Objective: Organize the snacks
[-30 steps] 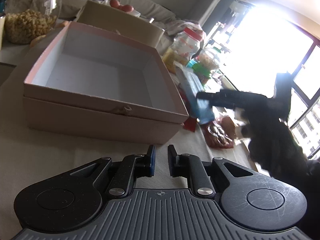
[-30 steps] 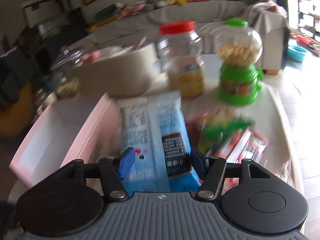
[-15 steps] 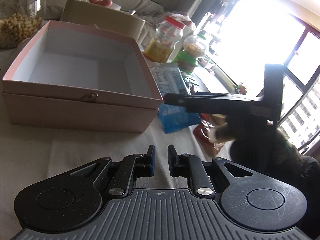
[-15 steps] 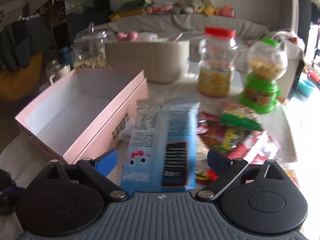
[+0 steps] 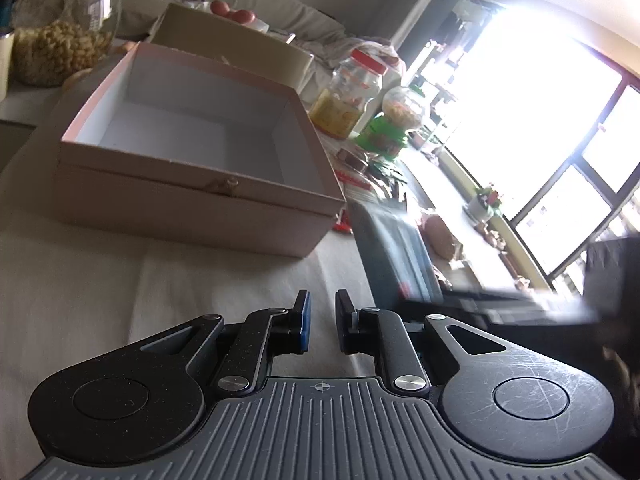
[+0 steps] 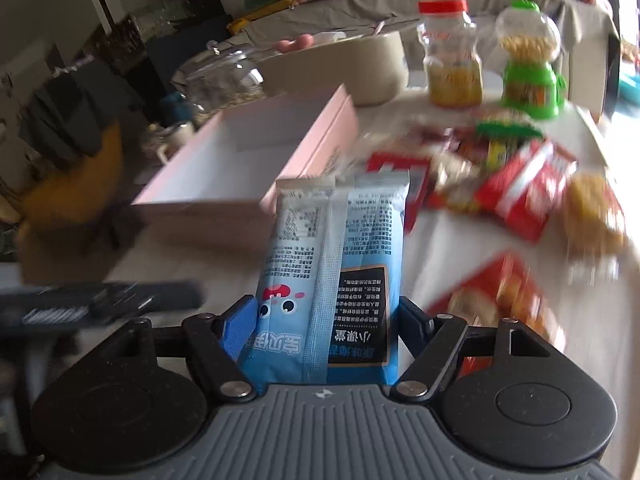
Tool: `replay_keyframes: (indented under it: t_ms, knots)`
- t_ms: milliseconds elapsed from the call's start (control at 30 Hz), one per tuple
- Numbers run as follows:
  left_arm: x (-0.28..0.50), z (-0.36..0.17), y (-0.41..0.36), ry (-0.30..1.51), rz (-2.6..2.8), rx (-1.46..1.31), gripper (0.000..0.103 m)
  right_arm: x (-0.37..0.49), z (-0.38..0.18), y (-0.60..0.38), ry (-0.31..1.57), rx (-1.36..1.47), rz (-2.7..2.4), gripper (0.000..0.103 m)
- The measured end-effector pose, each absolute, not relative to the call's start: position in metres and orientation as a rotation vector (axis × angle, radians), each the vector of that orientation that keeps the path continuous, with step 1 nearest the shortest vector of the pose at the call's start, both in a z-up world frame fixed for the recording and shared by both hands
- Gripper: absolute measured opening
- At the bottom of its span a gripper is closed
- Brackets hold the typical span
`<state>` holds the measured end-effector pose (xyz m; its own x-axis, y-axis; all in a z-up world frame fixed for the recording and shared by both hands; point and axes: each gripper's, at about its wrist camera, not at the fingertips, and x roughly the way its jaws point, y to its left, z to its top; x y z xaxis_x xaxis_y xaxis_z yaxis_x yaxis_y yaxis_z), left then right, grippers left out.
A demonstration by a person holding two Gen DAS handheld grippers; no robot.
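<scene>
- Packet status: the blue snack packet (image 6: 332,280) stands upright between the jaws of the right gripper (image 6: 326,320), printed back facing the camera, lower end down at the jaw roots.
- Grip: the jaws have just been closing after a brief widening, and both pads now press the packet's sides. The packet is pinched again, so the re-grip appears complete and transport can proceed.
- Position change: half a second ago the packet hung ahead of the gripper with both pads clear of it; now it sits deep between them, and the right gripper has swung sideways, with motion blur across the background.
- Destination: the pink box (image 6: 256,152) lies ahead and to the left of the right gripper, open and with nothing visible inside. The packet is not yet over it.
- Remaining stock: loose snack packs (image 6: 516,184) lie ahead and to the right, beside the box.
- Left gripper (image 5: 322,320): jaws drawn together on nothing, parked over the tablecloth (image 5: 200,280) short of the box front, as in both earlier frames.
- Cross view: the right gripper now appears lower and nearer beside the left one than before.
</scene>
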<state>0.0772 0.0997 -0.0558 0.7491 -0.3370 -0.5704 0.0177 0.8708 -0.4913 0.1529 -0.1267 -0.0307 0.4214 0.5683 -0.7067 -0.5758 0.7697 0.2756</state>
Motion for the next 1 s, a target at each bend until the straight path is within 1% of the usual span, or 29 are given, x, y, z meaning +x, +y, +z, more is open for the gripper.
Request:
replay_keyframes:
  t_ms: [233,267,300,467,600,667,767,933,1000]
  knots:
    - [0.054,-0.049,0.095,0.688,-0.203,-0.509,0.016,0.096,-0.038,-0.122,0.920,0.019,0.839,0.076]
    - [0.052,-0.049,0.094,0.689,-0.194,-0.504,0.016,0.091,-0.040,-0.120,0.922,0.005,0.858,0.081]
    - [0.050,-0.049,0.094,0.691,-0.181,-0.499,0.016,0.087,-0.041,-0.118,0.915,-0.014,0.865,0.089]
    - [0.042,-0.050,0.096,0.747,-0.093,-0.467,0.016,0.082,-0.032,-0.132,0.791,-0.100,0.774,0.091]
    - [0.033,-0.058,0.099,0.802,-0.092,-0.508,0.016,0.090,-0.027,-0.163,0.665,-0.169,0.502,0.095]
    - [0.037,-0.062,0.097,0.826,-0.090,-0.517,0.016,0.099,-0.031,-0.184,0.640,-0.140,0.353,0.096]
    - [0.056,-0.066,0.086,0.836,-0.102,-0.488,0.016,0.111,-0.041,-0.216,0.656,-0.024,0.208,0.097]
    - [0.098,-0.068,0.055,0.811,-0.164,-0.349,0.016,0.112,-0.059,-0.242,0.693,0.093,0.171,0.099]
    - [0.099,-0.060,0.042,0.780,-0.162,-0.271,0.016,0.106,-0.064,-0.243,0.679,0.090,0.180,0.101]
